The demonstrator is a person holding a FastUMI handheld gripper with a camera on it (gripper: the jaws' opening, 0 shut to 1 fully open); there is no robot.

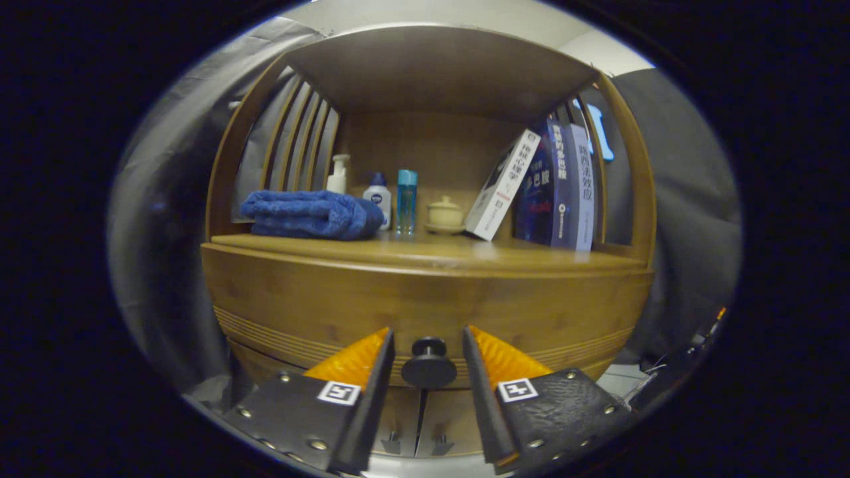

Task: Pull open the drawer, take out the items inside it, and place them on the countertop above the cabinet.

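A wooden cabinet has a closed drawer front with a round dark knob. My gripper stands open, one finger on each side of the knob, with a small gap on both sides. The fingertips reach about level with the knob. Above the drawer runs the wooden countertop, under an arched wooden shelf top. What lies inside the drawer is hidden.
On the countertop lie a folded blue towel, a pump bottle, a white bottle, a teal bottle, a small lidded cup and leaning books. Two lower cabinet doors with small handles sit below the drawer.
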